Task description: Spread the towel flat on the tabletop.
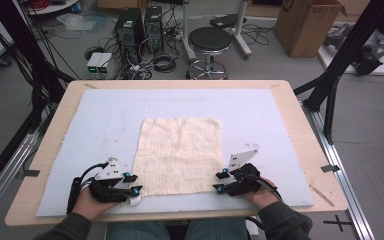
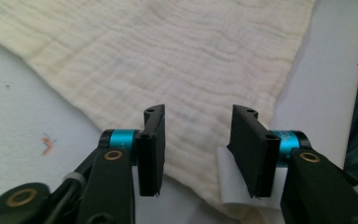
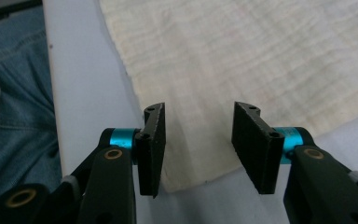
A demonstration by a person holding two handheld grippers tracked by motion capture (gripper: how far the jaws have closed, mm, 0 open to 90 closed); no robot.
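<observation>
Two grippers sit at the near corners of a cream cloth (image 1: 178, 155) that lies flat and spread out in the middle of a pale blue mat (image 1: 105, 120) on the wooden counter (image 1: 300, 130). On the left, the left gripper (image 1: 134, 184) is at the cloth's near left corner. Its jaws stand apart, with the cloth's corner between them and not pinched. A small white tag (image 2: 230, 179) on that corner lies by one jaw. On the right, the right gripper (image 1: 220, 181) is at the cloth's near right corner. Its jaws stand apart too, with the corner lying flat between them. Blue jeans (image 3: 18, 107) show just past the near edge of the counter.
</observation>
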